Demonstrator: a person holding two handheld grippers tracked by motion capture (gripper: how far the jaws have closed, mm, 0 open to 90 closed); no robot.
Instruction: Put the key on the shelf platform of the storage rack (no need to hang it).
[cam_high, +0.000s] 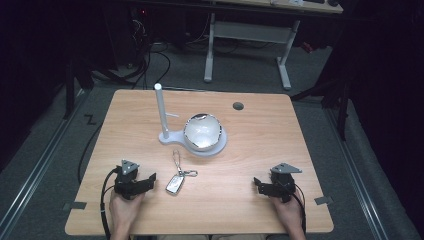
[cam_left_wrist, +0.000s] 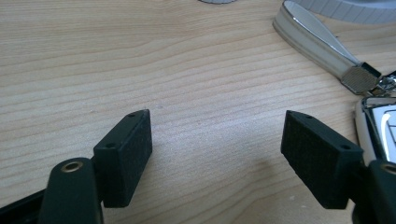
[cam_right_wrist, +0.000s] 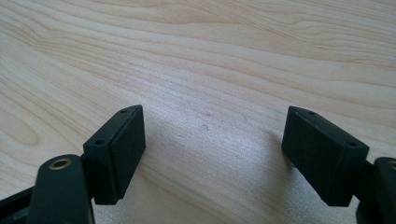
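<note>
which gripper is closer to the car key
The left gripper: its open jaws sit right beside the car key, which edges into the left gripper view. The right gripper rests farther off over bare table.

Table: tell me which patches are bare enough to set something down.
On the table, the right half is bare between the white stand and the right gripper, apart from the grommet hole. The left strip beside the stand's post is free. It is crowded between the left gripper and the car key.
</note>
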